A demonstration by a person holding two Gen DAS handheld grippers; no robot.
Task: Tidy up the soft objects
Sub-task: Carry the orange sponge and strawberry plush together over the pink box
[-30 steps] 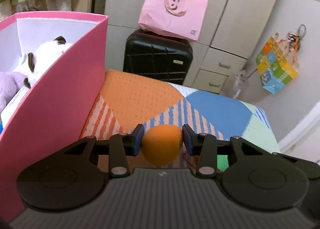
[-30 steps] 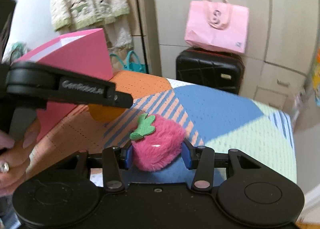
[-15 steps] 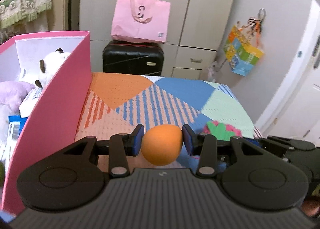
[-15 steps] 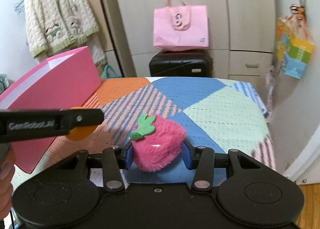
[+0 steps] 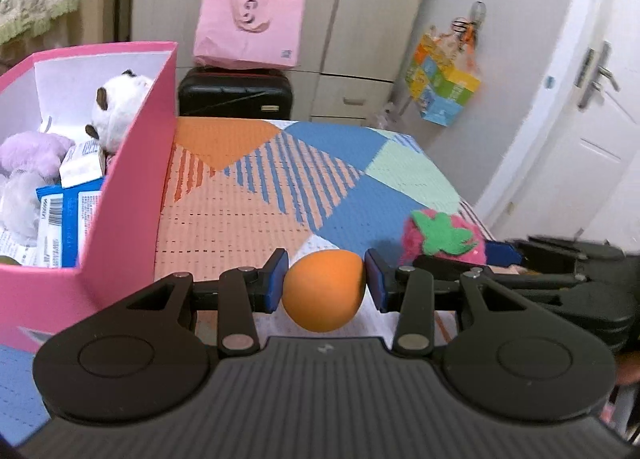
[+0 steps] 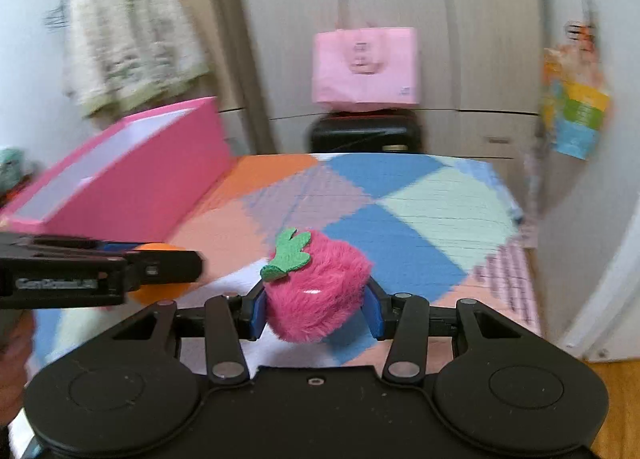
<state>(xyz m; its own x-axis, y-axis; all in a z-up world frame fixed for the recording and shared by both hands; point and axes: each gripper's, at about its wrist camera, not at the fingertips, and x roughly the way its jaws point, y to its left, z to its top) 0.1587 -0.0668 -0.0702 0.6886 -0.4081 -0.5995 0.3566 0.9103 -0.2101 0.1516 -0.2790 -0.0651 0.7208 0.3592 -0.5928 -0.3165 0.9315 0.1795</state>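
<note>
My left gripper (image 5: 323,283) is shut on an orange soft ball (image 5: 323,291), held above the patchwork mat (image 5: 280,187). My right gripper (image 6: 315,309) is shut on a fuzzy pink strawberry plush (image 6: 316,295) with a green felt leaf. In the left wrist view the strawberry plush (image 5: 444,237) and the right gripper show at the right. In the right wrist view the left gripper (image 6: 100,271) with the orange ball (image 6: 160,291) lies at the left. A pink box (image 5: 132,163) at the left holds a panda plush (image 5: 116,107), a purple plush (image 5: 28,151) and packets.
A black suitcase (image 5: 236,95) with a pink tote bag (image 5: 250,27) on it stands behind the mat, in front of cream cupboards. A colourful bag (image 5: 444,79) hangs on the right wall next to a white door (image 5: 592,139). A knitted cardigan (image 6: 128,35) hangs at the far left.
Both grippers have pulled back and risen, each keeping its toy. The pink box now sits further off, and more of its inside shows in the left wrist view.
</note>
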